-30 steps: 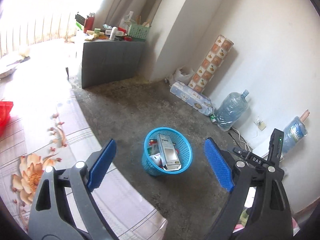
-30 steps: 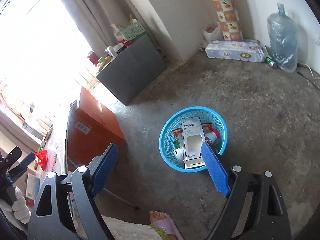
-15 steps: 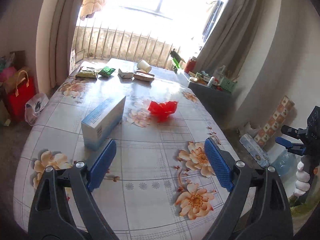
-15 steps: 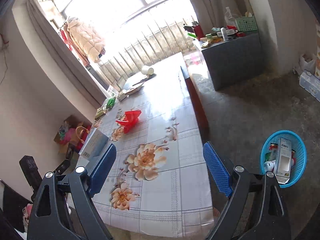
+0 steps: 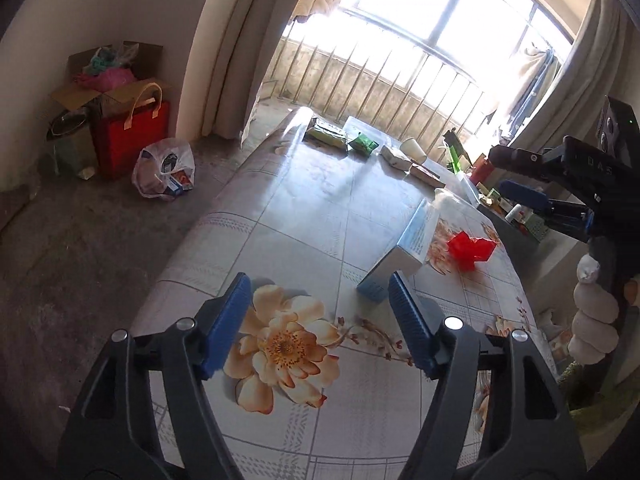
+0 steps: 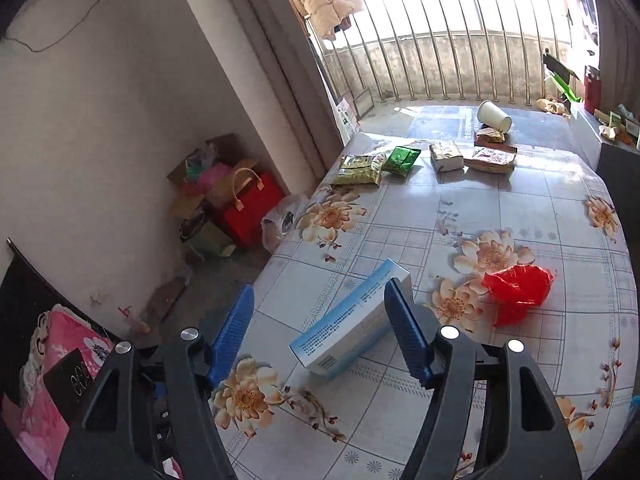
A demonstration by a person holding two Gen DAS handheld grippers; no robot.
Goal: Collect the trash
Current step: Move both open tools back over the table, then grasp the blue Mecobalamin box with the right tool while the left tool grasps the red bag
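Here both sets of jaws are closing on nothing: the left gripper [image 5: 320, 322] and right gripper [image 6: 320, 330] hang over the floral-clothed worktop [image 6: 500, 216]. The long blue-and-white cardboard box [image 6: 352, 320] lies just ahead of the right jaws, so they should probably straddle its narrow width before closing.

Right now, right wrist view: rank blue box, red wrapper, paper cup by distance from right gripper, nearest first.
1. blue box, just ahead, partly between the closing jaws of the right gripper, not gripped.
2. red wrapper, right, mid-table.
3. paper cup, far end, on its side.
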